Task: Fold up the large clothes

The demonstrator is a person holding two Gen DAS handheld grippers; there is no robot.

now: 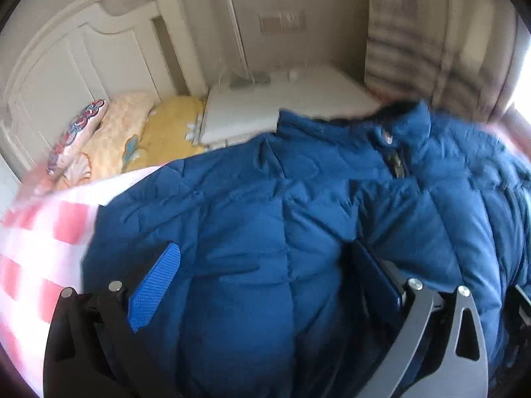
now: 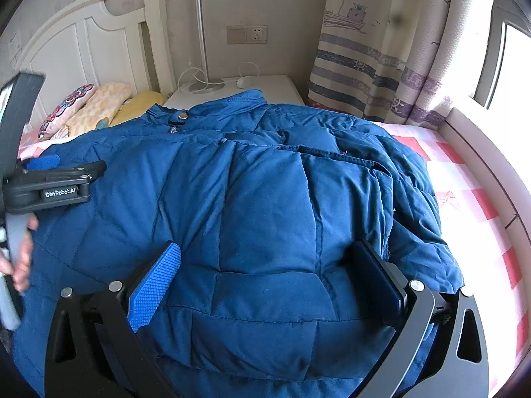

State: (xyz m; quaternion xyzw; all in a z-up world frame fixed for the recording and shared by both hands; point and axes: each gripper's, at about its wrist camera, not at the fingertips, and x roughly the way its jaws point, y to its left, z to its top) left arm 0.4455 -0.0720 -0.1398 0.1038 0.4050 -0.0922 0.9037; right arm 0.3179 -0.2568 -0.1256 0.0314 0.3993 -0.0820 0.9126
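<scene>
- A blue quilted puffer jacket (image 2: pixel 265 205) is lying spread over a bed, front side up, with its collar snap (image 2: pixel 181 116) and zipper top pointing away from the fingers toward the headboard.
- The jacket fabric is bulging in padded panels; one folded-over portion with a stitched edge is lying ahead and to the right of the right gripper's fingers.
- The right gripper (image 2: pixel 265 278) is hovering over the jacket's lower part with its fingers spread wide, and padded fabric is filling the gap between them without being pinched.
- The left gripper (image 1: pixel 265 275) is showing the same state: fingers spread wide over the jacket (image 1: pixel 265 232), clamping nothing.
- In the right wrist view, the left gripper (image 2: pixel 49 172) is appearing to the left of the fingers, with a hand (image 2: pixel 23 258) holding its handle.
- A pink-and-white checked bedsheet (image 2: pixel 471 205) is showing to the right of the jacket.
- Beyond the fingertips, a white headboard (image 2: pixel 83 43), patterned pillows (image 2: pixel 86 106), a white nightstand (image 2: pixel 282 89) with a lamp (image 2: pixel 202 39), a wall socket (image 2: pixel 247 34) and a boat-print curtain (image 2: pixel 375 49) are standing.
- A bright window (image 2: pixel 511 66) is sitting at far right.
</scene>
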